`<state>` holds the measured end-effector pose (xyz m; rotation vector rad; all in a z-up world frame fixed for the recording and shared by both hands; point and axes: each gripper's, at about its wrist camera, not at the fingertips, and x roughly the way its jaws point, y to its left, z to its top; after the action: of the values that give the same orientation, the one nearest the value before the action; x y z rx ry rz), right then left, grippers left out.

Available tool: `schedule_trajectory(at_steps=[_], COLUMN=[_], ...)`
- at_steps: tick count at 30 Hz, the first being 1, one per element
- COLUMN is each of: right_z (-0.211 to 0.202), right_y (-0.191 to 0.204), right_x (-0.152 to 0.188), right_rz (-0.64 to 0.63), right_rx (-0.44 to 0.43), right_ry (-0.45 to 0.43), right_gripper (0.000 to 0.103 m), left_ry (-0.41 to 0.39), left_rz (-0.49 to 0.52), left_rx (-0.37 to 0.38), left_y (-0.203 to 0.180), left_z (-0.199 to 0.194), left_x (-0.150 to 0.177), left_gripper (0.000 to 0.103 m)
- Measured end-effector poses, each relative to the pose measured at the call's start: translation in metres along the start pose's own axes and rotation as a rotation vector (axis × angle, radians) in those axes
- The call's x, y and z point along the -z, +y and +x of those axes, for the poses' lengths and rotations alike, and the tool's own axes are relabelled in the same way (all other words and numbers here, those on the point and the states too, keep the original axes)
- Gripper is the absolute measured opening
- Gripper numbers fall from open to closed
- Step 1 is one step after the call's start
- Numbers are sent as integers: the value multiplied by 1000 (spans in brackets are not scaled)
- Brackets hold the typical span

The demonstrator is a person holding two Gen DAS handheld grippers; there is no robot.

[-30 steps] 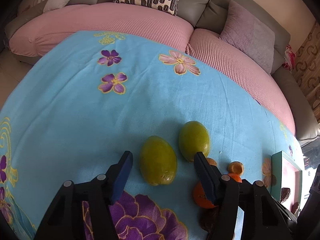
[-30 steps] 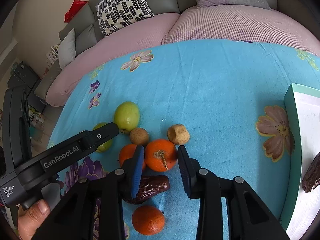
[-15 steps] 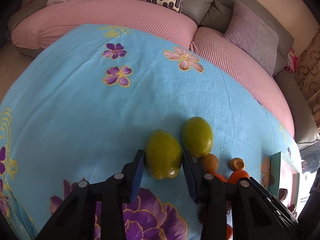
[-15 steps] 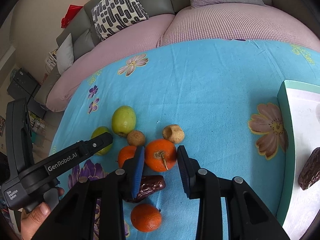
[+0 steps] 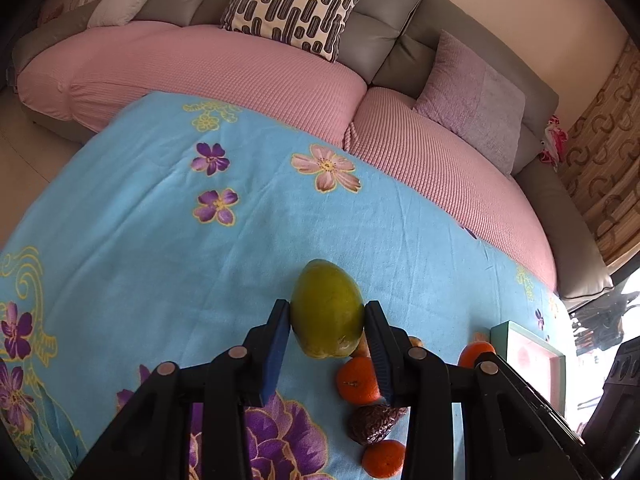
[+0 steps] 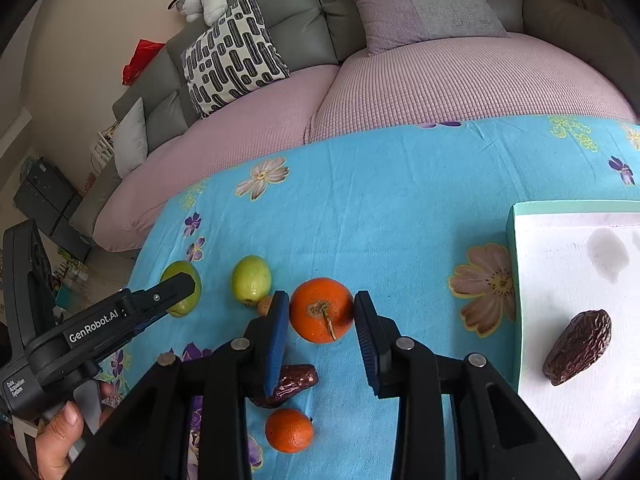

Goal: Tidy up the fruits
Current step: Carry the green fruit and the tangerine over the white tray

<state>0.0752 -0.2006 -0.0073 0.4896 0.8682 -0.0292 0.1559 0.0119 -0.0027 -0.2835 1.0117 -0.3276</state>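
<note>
The left gripper (image 5: pixel 326 330) has closed since a second ago: then its jaws stood wide on either side of the nearer green fruit (image 5: pixel 326 314) as it lay on the blue flowered cloth (image 5: pixel 160 240), and now the blue pads press on both flanks of that fruit. More of the cloth and the sofa (image 5: pixel 360 40) shows than before, and the fruit's lower end hangs in front of the small fruits behind it, so it looks lifted clear of the cloth. The second green fruit (image 6: pixel 251 280), which lay just beside it, is left on the cloth and shows only in the right view.

The right gripper (image 6: pixel 322 320) has kept its narrow hold throughout: its pads sit against the two sides of the orange (image 6: pixel 322 310), stem facing the camera. The view has also pulled back from the table, and the orange now hangs above the date (image 6: pixel 286 386) and the smaller orange (image 6: pixel 289 430), which remain on the cloth; another orange (image 5: pixel 357 380) lies by them in the left view.

At the far right, the green-rimmed tray (image 6: pixel 512 280) with its white liner holds one date (image 6: pixel 578 346) so far. Both hands thus appear to have finished picking up, and the likely next step is carrying the two fruits toward the tray, while several pieces wait on the cloth
</note>
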Motion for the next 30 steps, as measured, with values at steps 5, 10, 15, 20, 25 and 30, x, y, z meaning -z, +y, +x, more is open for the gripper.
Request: schedule_trajectory(at_steps=[5, 10, 15, 20, 25, 30], right_z=[-22, -39, -51, -62, -77, -97], right_y=[-5, -15, -31, -52, -83, -127], right_x=[-4, -5, -5, -5, -6, -4], right_rz=[4, 17, 58, 105, 163, 242], right_rx=[38, 90, 115, 146, 214, 317], right_ry=[-50, -79, -100, -119, -136, -151], right_gripper=[35, 35, 35, 35, 35, 35], left_ry=[-10, -18, -23, -12, 21, 47], left_rz=[16, 41, 70, 110, 160, 235], left_rx=[27, 41, 57, 78, 118, 151], left_y=[-10, -24, -37, -54, -77, -107], left_z=[-10, -17, -20, -20, -16, -14], left_x=[0, 1, 3, 10, 21, 36], left_gripper=[40, 40, 40, 40, 40, 40])
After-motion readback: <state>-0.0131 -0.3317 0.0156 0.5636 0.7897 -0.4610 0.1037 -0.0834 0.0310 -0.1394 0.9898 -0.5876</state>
